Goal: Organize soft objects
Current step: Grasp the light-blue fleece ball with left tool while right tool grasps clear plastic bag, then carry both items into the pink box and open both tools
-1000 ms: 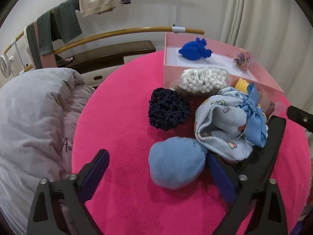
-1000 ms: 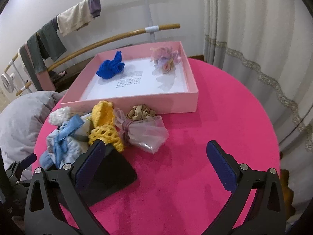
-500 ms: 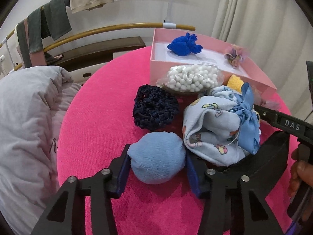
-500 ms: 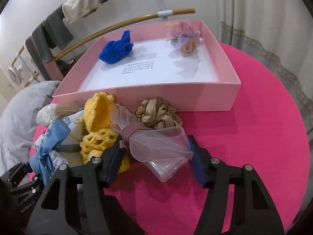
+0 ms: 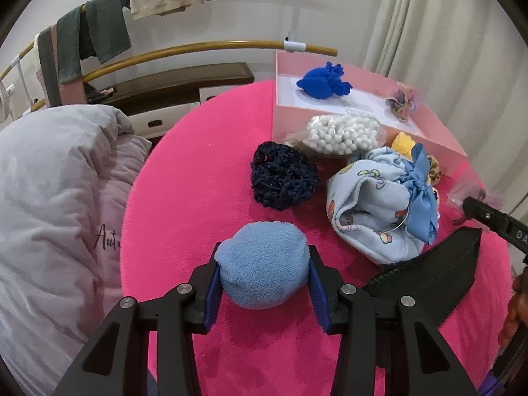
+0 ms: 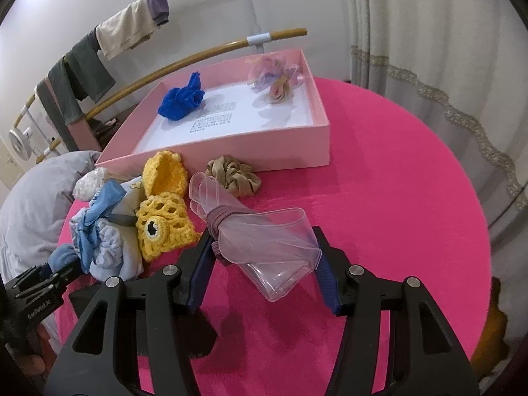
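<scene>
My left gripper (image 5: pixel 262 265) is shut on a light blue fleece ball (image 5: pixel 262 269) and holds it over the pink round table (image 5: pixel 198 178). My right gripper (image 6: pixel 260 250) is shut on a clear plastic pouch tied with a mauve band (image 6: pixel 260 234). A pink box (image 6: pixel 264 151) at the back holds a royal blue knit piece (image 6: pixel 181 100) and a pastel organza scrunchie (image 6: pixel 275 77). Loose on the table lie a navy knit scrunchie (image 5: pixel 282 176), a bag of white beads (image 5: pixel 343 132), a printed blue cloth bundle with a ribbon (image 5: pixel 379 211), a yellow crochet piece (image 6: pixel 161 211) and a beige scrunchie (image 6: pixel 234 176).
A grey quilt (image 5: pixel 49 198) lies left of the table. A rail with hanging clothes (image 5: pixel 105 29) runs behind. A curtain (image 6: pixel 429 49) hangs at the right. A black pouch (image 5: pixel 435 283) lies by the cloth bundle.
Both grippers moved forward and closed: the left onto the light blue fleece ball, the right onto the clear pouch. Both were open a second ago.
</scene>
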A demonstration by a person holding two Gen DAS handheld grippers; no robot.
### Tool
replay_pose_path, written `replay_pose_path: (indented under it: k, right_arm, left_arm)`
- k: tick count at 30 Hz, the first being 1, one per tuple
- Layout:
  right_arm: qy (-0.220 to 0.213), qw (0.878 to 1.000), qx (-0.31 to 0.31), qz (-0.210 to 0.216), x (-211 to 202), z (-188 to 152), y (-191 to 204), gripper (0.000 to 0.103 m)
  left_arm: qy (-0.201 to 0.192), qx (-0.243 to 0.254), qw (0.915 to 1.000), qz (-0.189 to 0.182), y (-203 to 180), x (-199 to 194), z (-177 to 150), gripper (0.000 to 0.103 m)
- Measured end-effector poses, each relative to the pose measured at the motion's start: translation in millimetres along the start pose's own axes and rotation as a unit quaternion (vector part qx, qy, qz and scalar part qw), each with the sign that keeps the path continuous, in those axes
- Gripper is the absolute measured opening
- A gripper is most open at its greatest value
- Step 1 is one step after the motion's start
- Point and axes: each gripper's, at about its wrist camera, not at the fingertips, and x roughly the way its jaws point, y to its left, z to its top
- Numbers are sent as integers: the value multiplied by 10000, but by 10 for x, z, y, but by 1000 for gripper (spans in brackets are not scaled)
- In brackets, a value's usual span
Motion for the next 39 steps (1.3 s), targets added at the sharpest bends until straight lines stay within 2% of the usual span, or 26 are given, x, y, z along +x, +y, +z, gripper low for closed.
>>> replay_pose_path:
  k: [12, 22, 31, 39]
  right_arm:
    - [-233, 9995, -190, 76, -336, 2, 173, 52]
    - [-425, 9984, -294, 249, -567, 73, 303, 52]
    - [-749, 9952, -503, 378, -778, 395, 439, 52]
    - [-1003, 9920, -650, 395, -793, 942, 512, 53]
  left_arm:
    - [-297, 160, 9994, 88, -133, -426, 38, 42]
    - [-589, 227, 9980, 69, -214, -720, 213, 42]
    - [-982, 200, 9949, -78, -236, -948, 626, 42]
    - [-1258, 238, 9914, -274, -304, -939, 1217, 42]
